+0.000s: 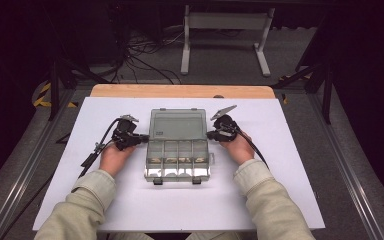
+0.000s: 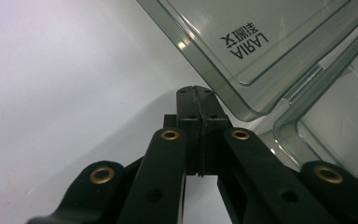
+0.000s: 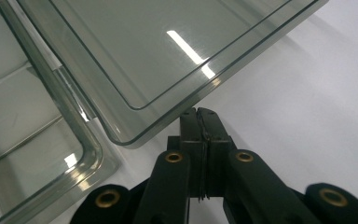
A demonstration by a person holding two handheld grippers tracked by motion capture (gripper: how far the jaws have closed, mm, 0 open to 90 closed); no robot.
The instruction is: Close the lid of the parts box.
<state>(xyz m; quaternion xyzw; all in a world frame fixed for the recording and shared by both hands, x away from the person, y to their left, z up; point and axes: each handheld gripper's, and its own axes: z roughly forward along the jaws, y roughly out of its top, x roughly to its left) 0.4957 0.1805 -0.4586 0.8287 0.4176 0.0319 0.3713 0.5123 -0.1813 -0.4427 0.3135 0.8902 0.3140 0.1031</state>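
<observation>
On the white sheet (image 1: 130,210), the left gripper (image 1: 144,136) lies level at the left side of the box (image 1: 177,160), its jaws pressed together with nothing between them. In the left gripper view the closed tips sit at the edge of the lid (image 2: 261,42), just by its rim. The clear box rests mid-table, its lid laid open and flat behind the compartments. The right gripper (image 1: 210,134) mirrors this at the lid's right edge, jaws closed and empty.
</observation>
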